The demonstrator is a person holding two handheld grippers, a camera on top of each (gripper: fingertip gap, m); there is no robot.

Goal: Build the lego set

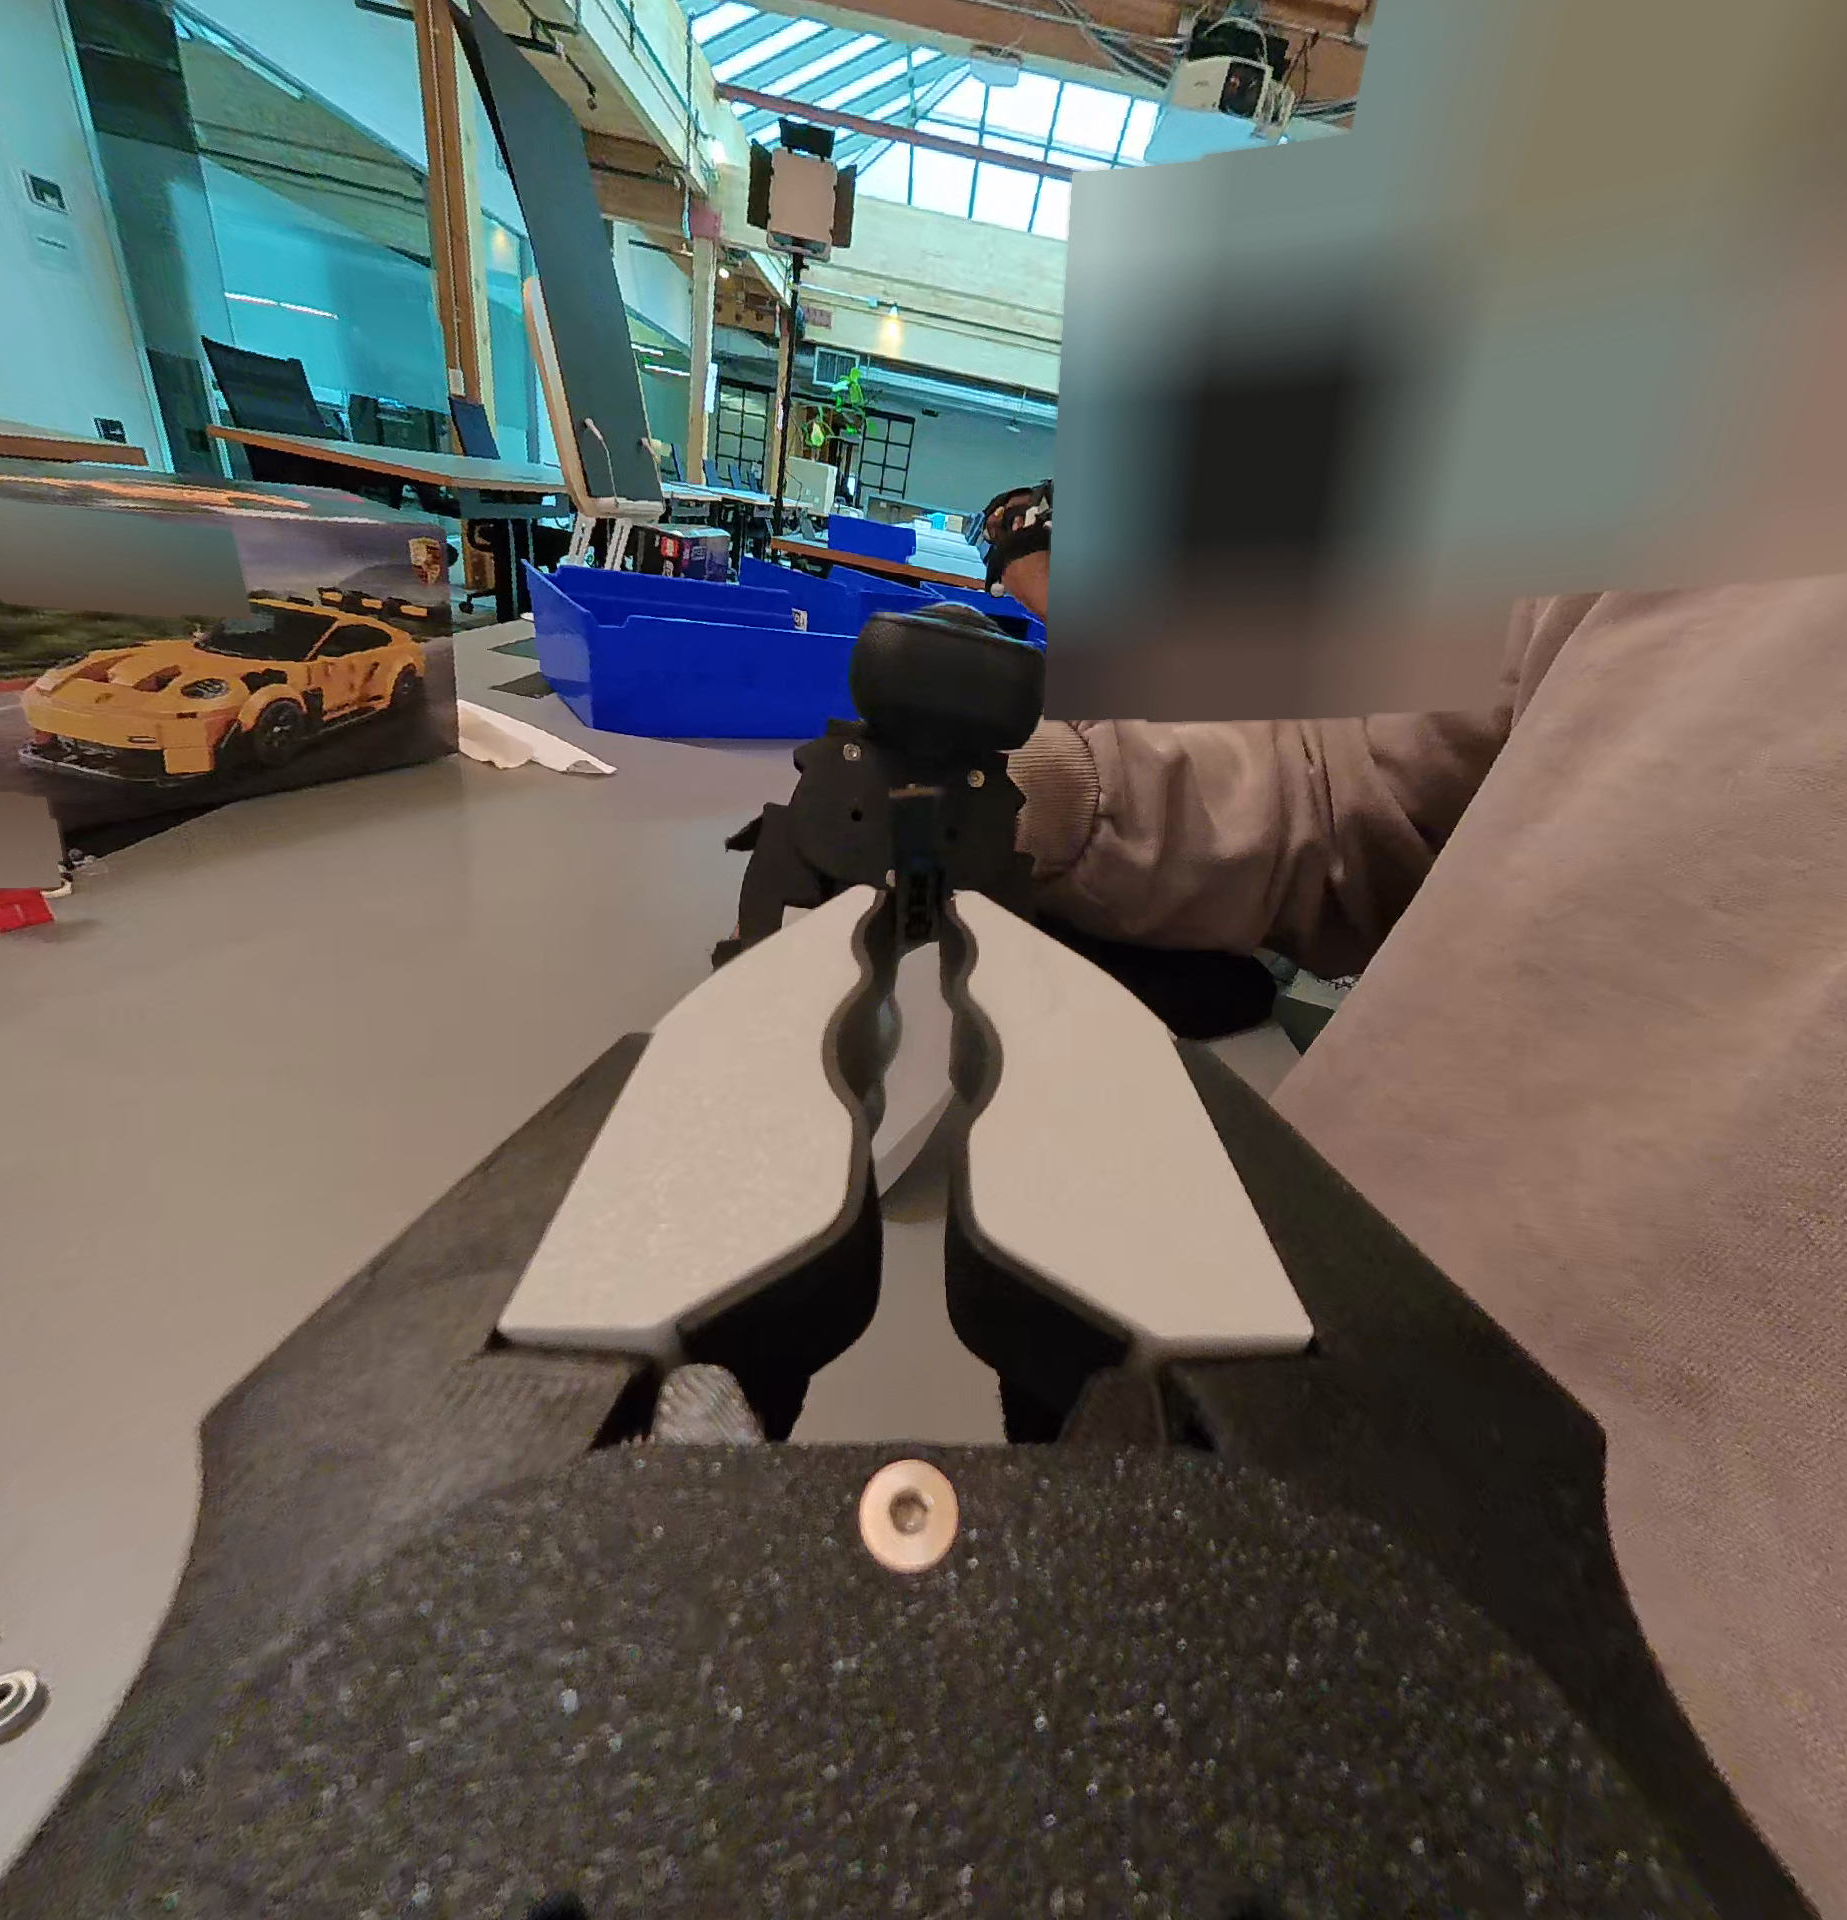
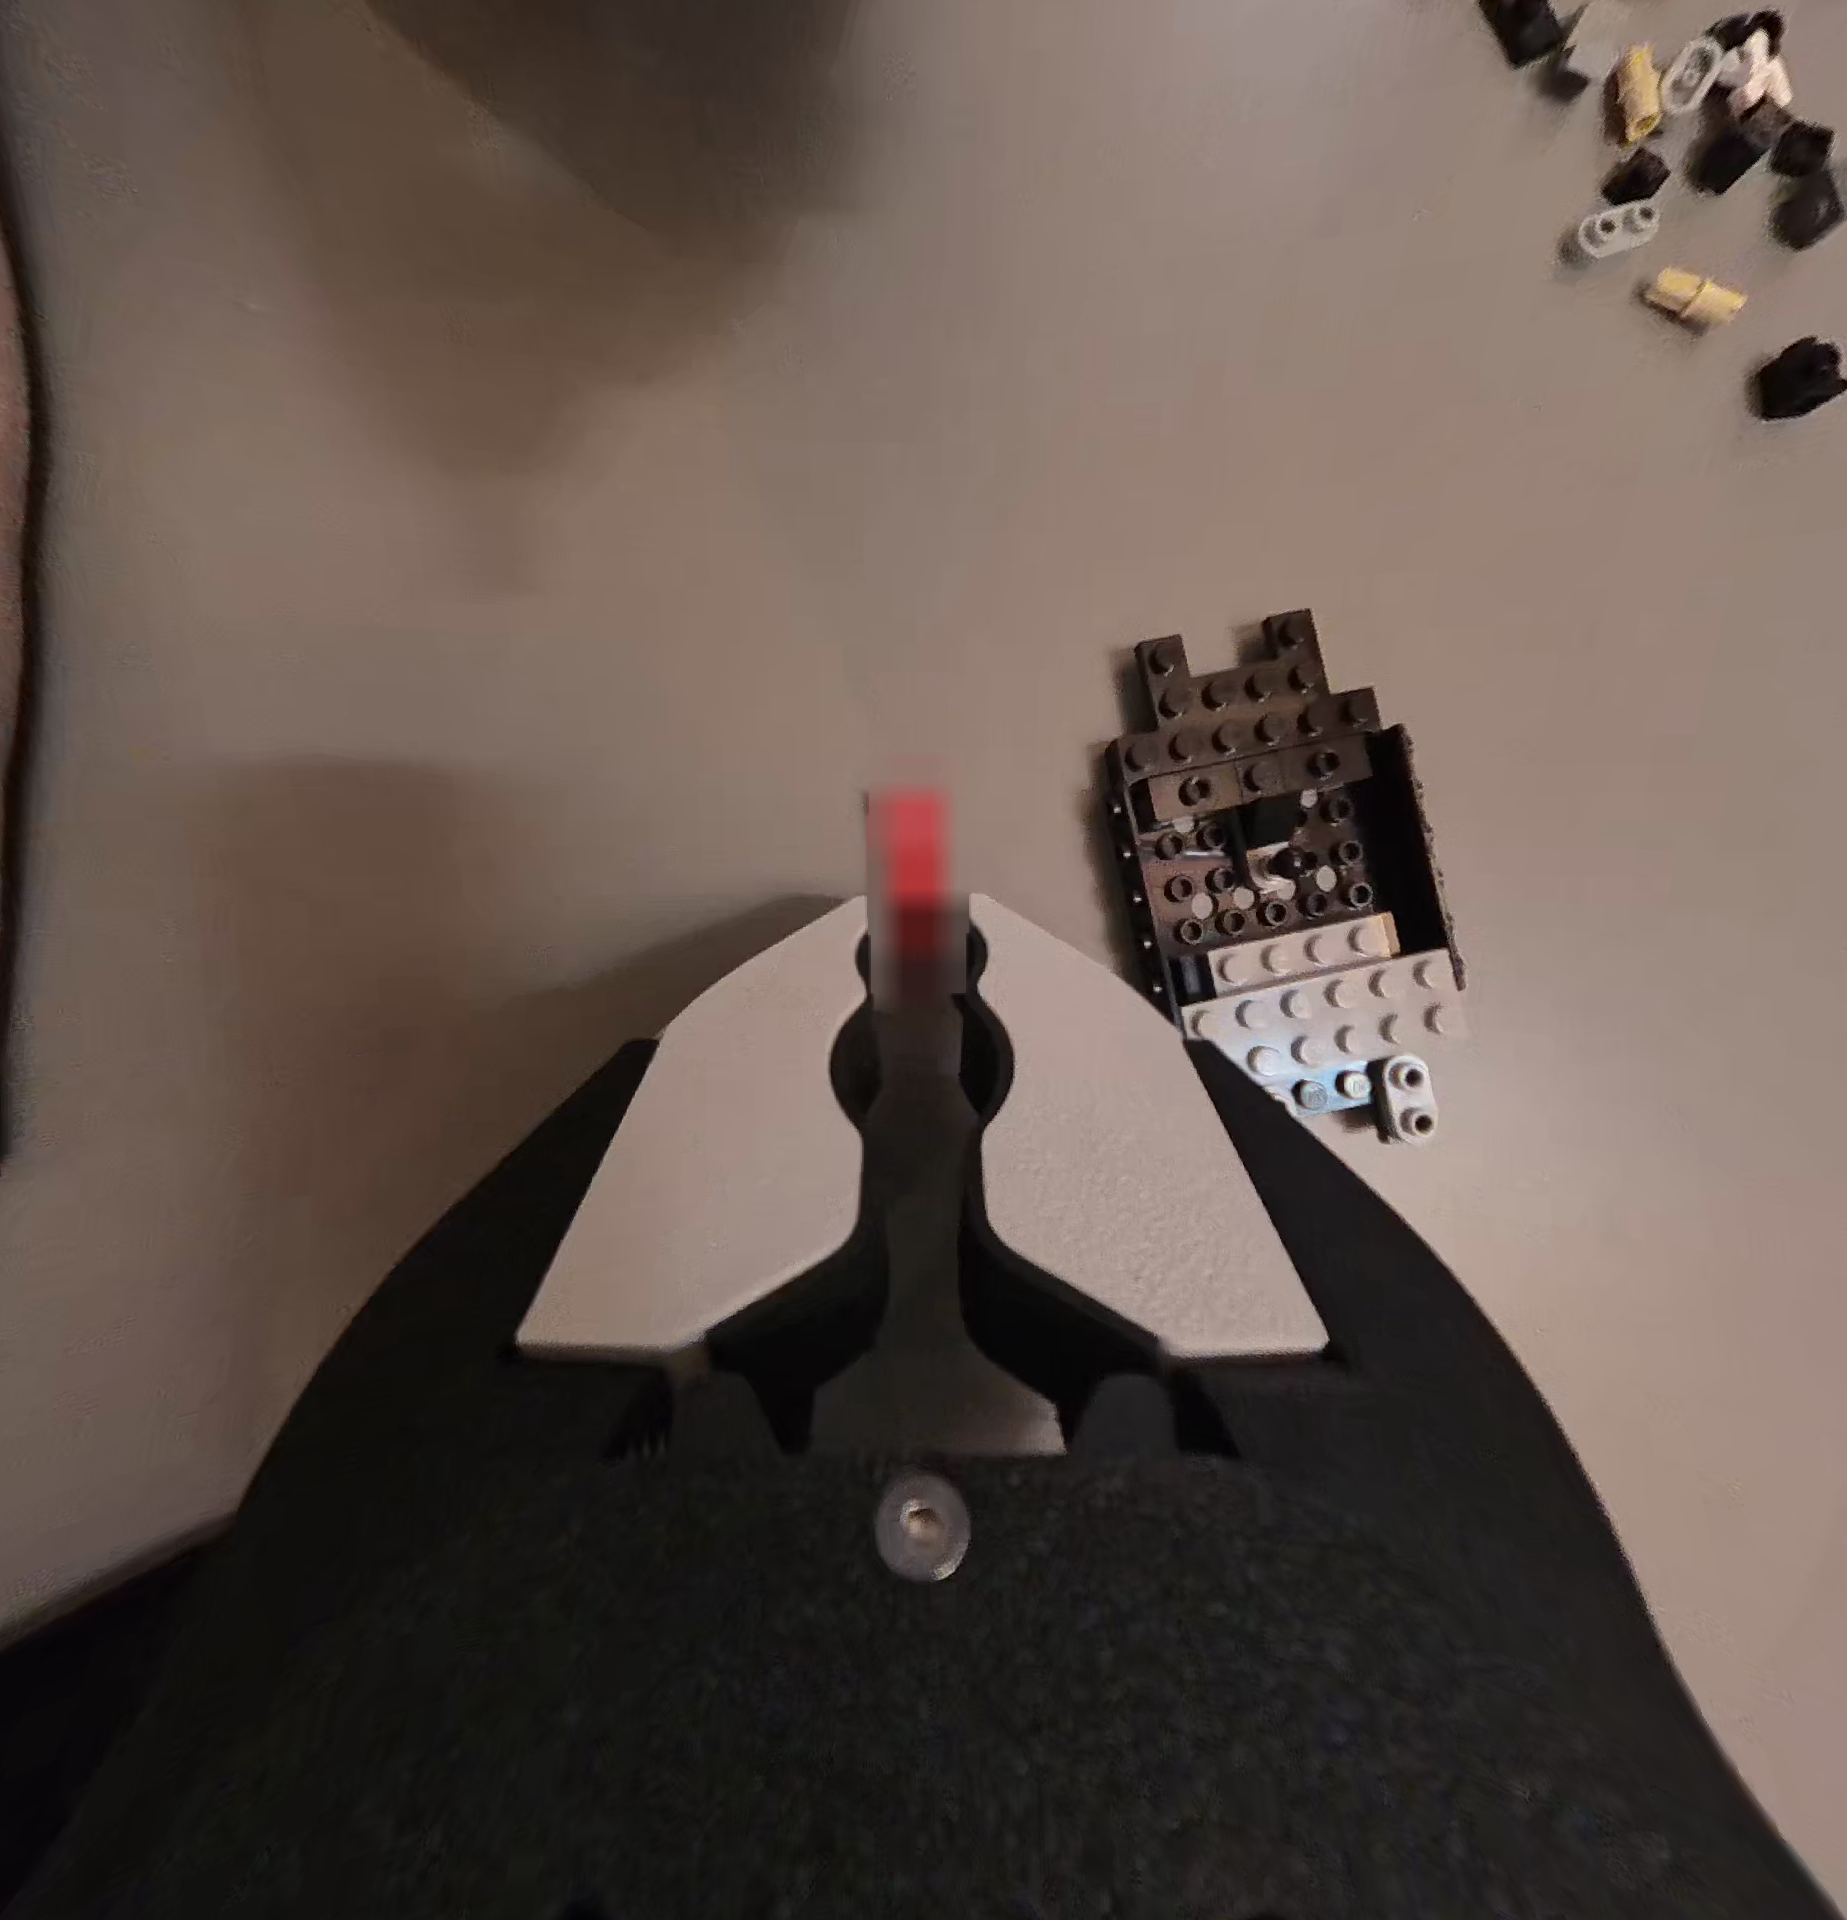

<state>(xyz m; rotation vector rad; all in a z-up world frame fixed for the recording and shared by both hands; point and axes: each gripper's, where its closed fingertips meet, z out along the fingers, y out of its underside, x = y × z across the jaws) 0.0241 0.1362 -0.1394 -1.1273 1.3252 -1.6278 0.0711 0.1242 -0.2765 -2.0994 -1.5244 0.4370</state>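
Grey fingers of the left gripper (image 1: pixel 917 914) are almost closed on a small dark piece (image 1: pixel 917 902), with the lego box (image 1: pixel 223 675) far left on the table (image 1: pixel 327 1039). In the right wrist view, the right gripper (image 2: pixel 917 925) pinches a red piece (image 2: pixel 914 857), partly blurred; the black-and-grey lego build (image 2: pixel 1283 873) lies just right, loose pieces (image 2: pixel 1708 177) far right.

Half-built black-and-grey lego car base (image 2: pixel 1283 883) flat on table
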